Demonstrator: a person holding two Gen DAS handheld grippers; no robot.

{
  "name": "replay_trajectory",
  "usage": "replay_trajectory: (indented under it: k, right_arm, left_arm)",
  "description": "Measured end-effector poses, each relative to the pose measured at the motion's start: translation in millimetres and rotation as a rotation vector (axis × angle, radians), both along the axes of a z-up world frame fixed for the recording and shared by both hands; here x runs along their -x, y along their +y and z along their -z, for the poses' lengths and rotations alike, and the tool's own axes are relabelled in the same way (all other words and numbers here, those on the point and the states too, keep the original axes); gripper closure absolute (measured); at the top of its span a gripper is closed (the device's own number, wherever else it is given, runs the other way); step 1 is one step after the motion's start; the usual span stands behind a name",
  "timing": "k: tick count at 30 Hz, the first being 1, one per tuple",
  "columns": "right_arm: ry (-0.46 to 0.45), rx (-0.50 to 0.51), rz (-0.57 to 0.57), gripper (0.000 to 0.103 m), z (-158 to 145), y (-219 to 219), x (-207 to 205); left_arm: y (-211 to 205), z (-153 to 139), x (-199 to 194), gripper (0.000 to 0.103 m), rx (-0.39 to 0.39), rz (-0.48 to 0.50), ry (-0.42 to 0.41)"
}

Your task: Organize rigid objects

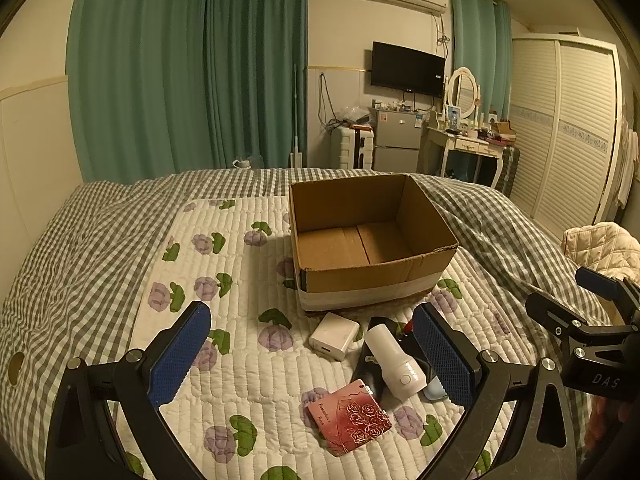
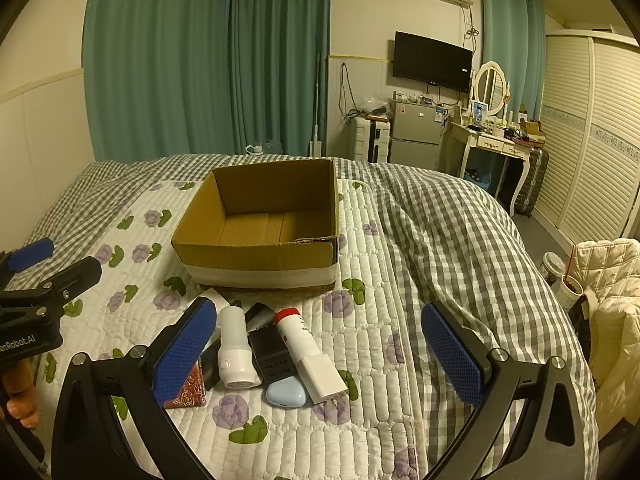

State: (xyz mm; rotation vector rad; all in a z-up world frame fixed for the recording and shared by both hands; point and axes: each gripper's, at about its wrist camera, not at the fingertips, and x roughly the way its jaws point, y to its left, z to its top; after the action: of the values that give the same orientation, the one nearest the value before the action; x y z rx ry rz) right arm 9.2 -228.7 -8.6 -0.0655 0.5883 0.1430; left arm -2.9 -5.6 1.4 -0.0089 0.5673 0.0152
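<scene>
An open cardboard box (image 1: 372, 268) (image 2: 256, 258) stands empty on the quilted bed. In front of it lies a cluster of small objects: a white charger block (image 1: 334, 335), a white flashlight-like device (image 1: 396, 362) (image 2: 235, 350), a red rose-print card (image 1: 350, 416) (image 2: 186, 390), a black power bank (image 2: 272, 354), a red-capped white tube (image 2: 296, 334), a white block (image 2: 323, 378) and a light blue case (image 2: 286, 394). My left gripper (image 1: 312, 356) is open above the charger and the card. My right gripper (image 2: 320, 356) is open above the cluster.
A grey checked duvet (image 2: 440, 232) covers the bed's far and right sides. A padded cream jacket (image 2: 612, 300) and drink cups (image 2: 570, 288) sit to the right of the bed. Curtains, a fridge and a dressing table stand beyond.
</scene>
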Motion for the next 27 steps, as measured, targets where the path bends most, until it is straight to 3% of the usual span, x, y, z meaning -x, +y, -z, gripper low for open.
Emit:
replay_trajectory:
  k: [10,22,27]
  right_arm:
    - [0.032,0.007,-0.007,0.0,11.2,-7.2,-9.8]
    - [0.202,0.082,-0.043,0.0,82.6,-15.1,-39.7]
    - [0.249,0.108,-0.047,0.0,103.9,-20.0,-49.5]
  left_arm:
    - [4.0,14.0,-10.7,0.0,-0.005,-0.014,0.036]
    - [-17.2,111.4,-35.8,0.0,0.03,0.054,0.344]
    - [-25.4,133.6,-41.2,0.0,0.078,0.063,0.406]
